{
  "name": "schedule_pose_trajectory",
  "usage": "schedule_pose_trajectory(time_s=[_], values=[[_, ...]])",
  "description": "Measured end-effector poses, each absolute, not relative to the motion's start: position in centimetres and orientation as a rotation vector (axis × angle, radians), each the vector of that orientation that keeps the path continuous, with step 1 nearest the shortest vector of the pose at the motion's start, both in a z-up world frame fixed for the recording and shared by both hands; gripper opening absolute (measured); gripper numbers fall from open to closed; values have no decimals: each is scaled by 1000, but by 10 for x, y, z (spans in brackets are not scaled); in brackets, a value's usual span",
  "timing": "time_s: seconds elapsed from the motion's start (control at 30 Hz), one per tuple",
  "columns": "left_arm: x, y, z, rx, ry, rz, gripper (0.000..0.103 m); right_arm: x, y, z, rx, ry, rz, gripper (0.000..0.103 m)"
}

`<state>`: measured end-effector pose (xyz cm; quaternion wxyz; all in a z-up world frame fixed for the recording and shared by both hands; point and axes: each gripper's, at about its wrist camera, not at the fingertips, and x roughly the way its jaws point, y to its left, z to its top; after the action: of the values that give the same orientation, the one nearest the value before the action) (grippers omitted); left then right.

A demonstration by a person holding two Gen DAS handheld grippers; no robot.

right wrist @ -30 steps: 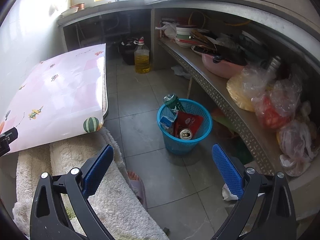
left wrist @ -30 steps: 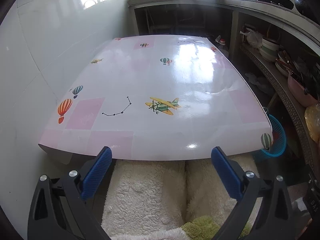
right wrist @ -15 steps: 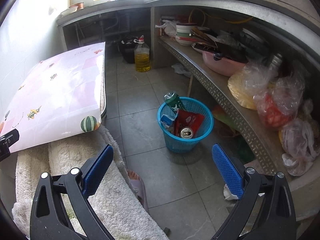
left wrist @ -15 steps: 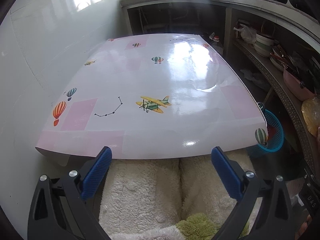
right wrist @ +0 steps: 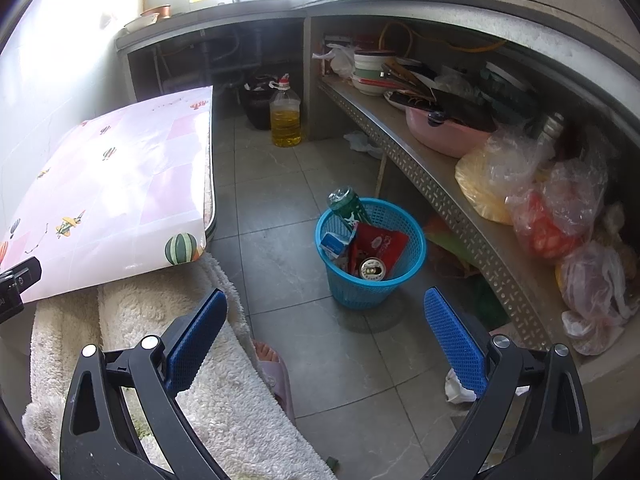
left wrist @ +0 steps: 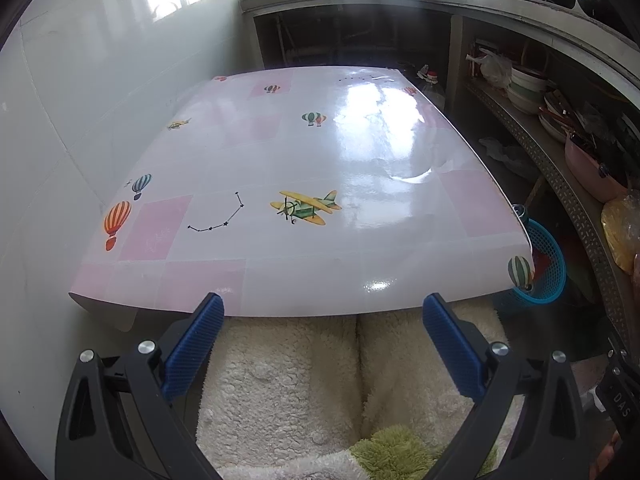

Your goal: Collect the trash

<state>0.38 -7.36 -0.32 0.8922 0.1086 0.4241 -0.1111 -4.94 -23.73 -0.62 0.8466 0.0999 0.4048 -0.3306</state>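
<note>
Both the left gripper (left wrist: 323, 312) and right gripper (right wrist: 326, 308) gape wide, empty; the blue basket (right wrist: 416, 256) holds a bottle (right wrist: 349, 208), a can (right wrist: 373, 269), perhaps wrappers.

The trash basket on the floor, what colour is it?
Blue, an open mesh basket; it shows best in the right wrist view.

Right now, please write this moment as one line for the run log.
left gripper open, empty | right gripper open, empty | blue basket on floor: bottle, red packet, can | table bare
</note>
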Motion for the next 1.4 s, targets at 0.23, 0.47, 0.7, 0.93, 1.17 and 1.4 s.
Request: schedule_pose_trajectory(time_s=[0.23,0.47,0.7,0.93,1.17,1.4], values=[[5,-72,-4,221,883,-234,97,-49,-236,-5,204,851,-697,95],[6,-71,-4,219,887,-236,97,-49,-235,-5,204,851,-698,95],[4,-72,-4,217,891,-235,97,-49,-234,-5,204,850,-699,95],[4,-73,-4,216,892,-235,97,-49,-234,-5,203,850,-699,95],[4,-73,-5,217,894,-234,97,-49,-235,-5,202,849,-697,95],[2,-75,-6,217,896,-236,97,-49,-235,-5,203,849,-698,95]])
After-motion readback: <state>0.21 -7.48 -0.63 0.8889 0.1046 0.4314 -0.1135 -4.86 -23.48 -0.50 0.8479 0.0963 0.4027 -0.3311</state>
